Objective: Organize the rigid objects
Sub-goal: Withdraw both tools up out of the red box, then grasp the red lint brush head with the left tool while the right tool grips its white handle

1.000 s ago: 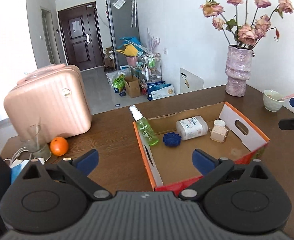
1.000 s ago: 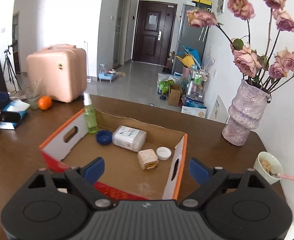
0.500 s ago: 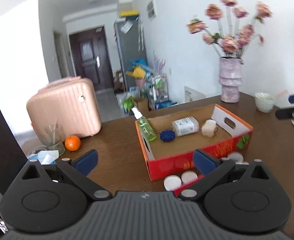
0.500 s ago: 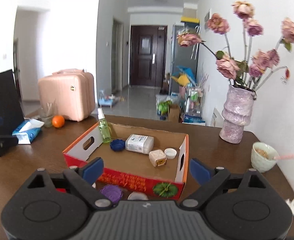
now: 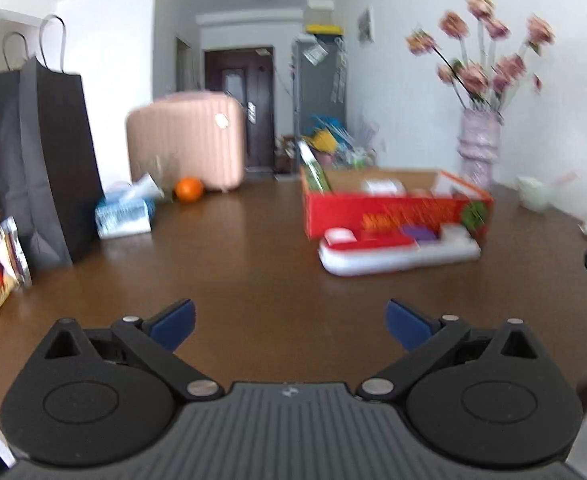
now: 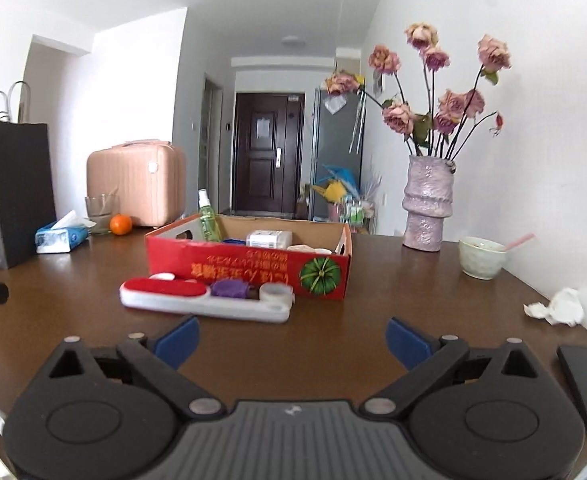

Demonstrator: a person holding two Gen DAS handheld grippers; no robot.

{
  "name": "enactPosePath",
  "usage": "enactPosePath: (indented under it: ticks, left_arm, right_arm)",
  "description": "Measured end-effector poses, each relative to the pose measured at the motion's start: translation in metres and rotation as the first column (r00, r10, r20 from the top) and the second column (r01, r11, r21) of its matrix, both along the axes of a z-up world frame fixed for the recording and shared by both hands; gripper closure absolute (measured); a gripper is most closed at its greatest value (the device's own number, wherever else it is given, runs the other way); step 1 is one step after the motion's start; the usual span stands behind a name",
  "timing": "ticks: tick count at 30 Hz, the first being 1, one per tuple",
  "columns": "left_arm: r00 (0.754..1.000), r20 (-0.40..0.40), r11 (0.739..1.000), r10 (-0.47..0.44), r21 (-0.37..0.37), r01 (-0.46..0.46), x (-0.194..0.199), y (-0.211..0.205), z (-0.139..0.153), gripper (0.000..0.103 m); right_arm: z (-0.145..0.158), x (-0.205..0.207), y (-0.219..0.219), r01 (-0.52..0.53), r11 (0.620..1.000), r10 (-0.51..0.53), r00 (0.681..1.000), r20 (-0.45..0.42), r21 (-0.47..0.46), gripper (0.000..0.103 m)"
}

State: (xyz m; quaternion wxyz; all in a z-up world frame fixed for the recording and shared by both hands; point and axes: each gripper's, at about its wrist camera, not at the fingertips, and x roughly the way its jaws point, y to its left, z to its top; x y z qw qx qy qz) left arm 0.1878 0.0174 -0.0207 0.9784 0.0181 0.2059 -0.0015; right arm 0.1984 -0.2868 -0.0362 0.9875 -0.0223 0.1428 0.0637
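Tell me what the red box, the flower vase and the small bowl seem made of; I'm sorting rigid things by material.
Red box: cardboard, glossy printed outside, with raw brown inner walls and punched handle holes. Flower vase: probably ceramic or stone-look, with a rough, speckled pinkish matte surface. Small bowl: likely glazed ceramic, pale green, smooth with a soft sheen.

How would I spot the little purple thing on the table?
Find the red cardboard box on the brown wooden table. Against its front lies a long white tray. The purple lump sits mid-tray, between a red oval pad and a clear tape roll.
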Motion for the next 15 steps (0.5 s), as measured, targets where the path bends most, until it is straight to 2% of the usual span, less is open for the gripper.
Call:
enactPosePath:
  ticks: [5,7,9,11,15]
  left_arm:
    - [0.999,-0.038,0.999,-0.034,-0.02,0.033,0.0,0.0,-0.006,0.0]
    - [0.999,-0.038,1.0,-0.024,-0.013,0.024,0.006,-0.002,-0.006,0.0]
    - [0.999,-0.034,0.999,-0.031,0.008,0.031,0.012,-0.007,-0.006,0.0]
    - [0.999,-0.034,0.999,-0.03,0.022,0.031,0.02,-0.009,-0.007,0.0]
    - [0.996,-0.085,1.0,-0.027,-0.004,0.027,0.042,-0.009,-0.01,0.0]
  right_arm:
    - [-0.017,-0.013,0.002,-0.014,1.0,0.013,0.999,-0.033,-0.017,0.002]
    - [-0.015,-0.009,0.001,0.018,1.0,-0.019,0.999,-0.033,-0.022,0.004]
    - [-0.013,-0.004,-0.001,0.02,1.0,-0.019,0.999,-0.042,0.008,0.009]
    - [-0.012,0.002,-0.004,0.013,0.999,-0.011,0.998,-0.055,0.035,0.009]
    - [-0.01,0.025,-0.004,-0.007,0.998,0.015,0.991,-0.13,0.057,0.017]
